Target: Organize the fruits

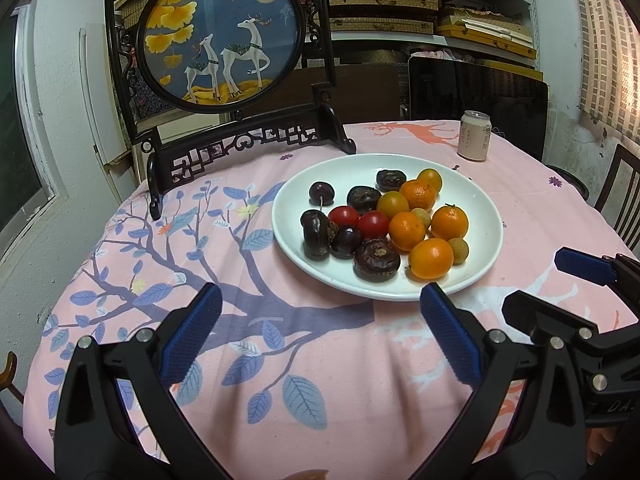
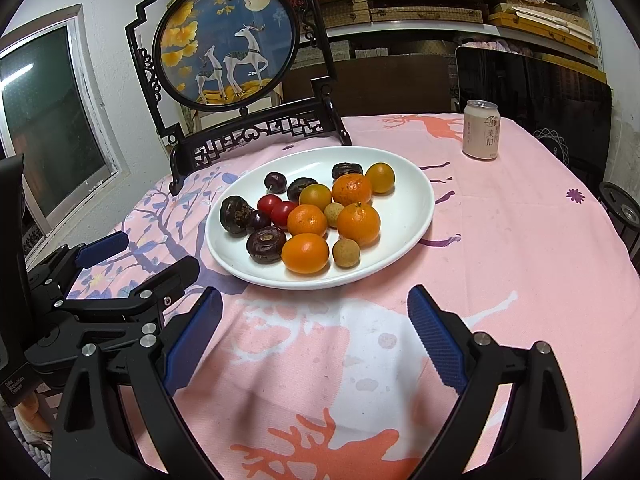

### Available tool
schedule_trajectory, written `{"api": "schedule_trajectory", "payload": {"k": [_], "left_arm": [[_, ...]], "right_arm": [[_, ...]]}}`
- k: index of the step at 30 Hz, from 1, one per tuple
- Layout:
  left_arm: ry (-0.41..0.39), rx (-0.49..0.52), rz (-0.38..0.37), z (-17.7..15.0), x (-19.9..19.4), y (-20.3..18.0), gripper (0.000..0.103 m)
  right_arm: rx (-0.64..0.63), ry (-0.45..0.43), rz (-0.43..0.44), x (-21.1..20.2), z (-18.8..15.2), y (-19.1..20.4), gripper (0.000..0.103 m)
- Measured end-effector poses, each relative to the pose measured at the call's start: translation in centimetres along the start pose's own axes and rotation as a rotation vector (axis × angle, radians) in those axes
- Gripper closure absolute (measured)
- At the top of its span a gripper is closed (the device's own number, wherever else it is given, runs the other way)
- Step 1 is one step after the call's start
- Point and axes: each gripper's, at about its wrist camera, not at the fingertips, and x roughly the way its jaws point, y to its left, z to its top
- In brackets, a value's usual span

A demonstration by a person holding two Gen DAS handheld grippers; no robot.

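Observation:
A white plate [image 1: 312,184] [image 2: 412,200] in the middle of the table holds mixed fruit: several orange mandarins [image 1: 431,258] [image 2: 305,253], two red cherry tomatoes [image 1: 343,217] [image 2: 269,202], dark cherries [image 1: 321,193], dark brown water chestnuts [image 1: 377,259] [image 2: 266,244] and small tan longans [image 1: 458,247] [image 2: 346,253]. My left gripper [image 1: 320,300] is open just short of the plate's near rim, nothing between its blue pads. My right gripper [image 2: 314,300] is open too, near the plate's front edge, and shows at the right of the left wrist view [image 1: 560,280].
A carved dark wooden stand with a round deer picture [image 1: 224,36] [image 2: 228,44] rises behind the plate. A pale drink can [image 1: 475,135] [image 2: 481,129] stands at the back right. A dark screen [image 2: 532,92] and chairs ring the pink patterned tablecloth [image 1: 280,360].

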Motion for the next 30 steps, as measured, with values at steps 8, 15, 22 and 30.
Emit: {"api": "schedule_trajectory", "payload": {"k": [8, 15, 22, 30], "left_arm": [[0.000, 0.000, 0.000, 0.05, 0.03, -0.05, 0.002], [-0.005, 0.007, 0.015, -0.06, -0.08, 0.01, 0.002], [-0.002, 0.007, 0.005, -0.09, -0.08, 0.03, 0.002], [0.016, 0.003, -0.003, -0.09, 0.12, 0.10, 0.002]], "right_arm": [[0.000, 0.000, 0.000, 0.02, 0.07, -0.01, 0.009], [0.000, 0.002, 0.002, 0.10, -0.06, 0.00, 0.009], [0.001, 0.002, 0.001, 0.15, -0.38, 0.05, 0.009], [0.005, 0.005, 0.001, 0.10, -0.27, -0.09, 0.009]]}}
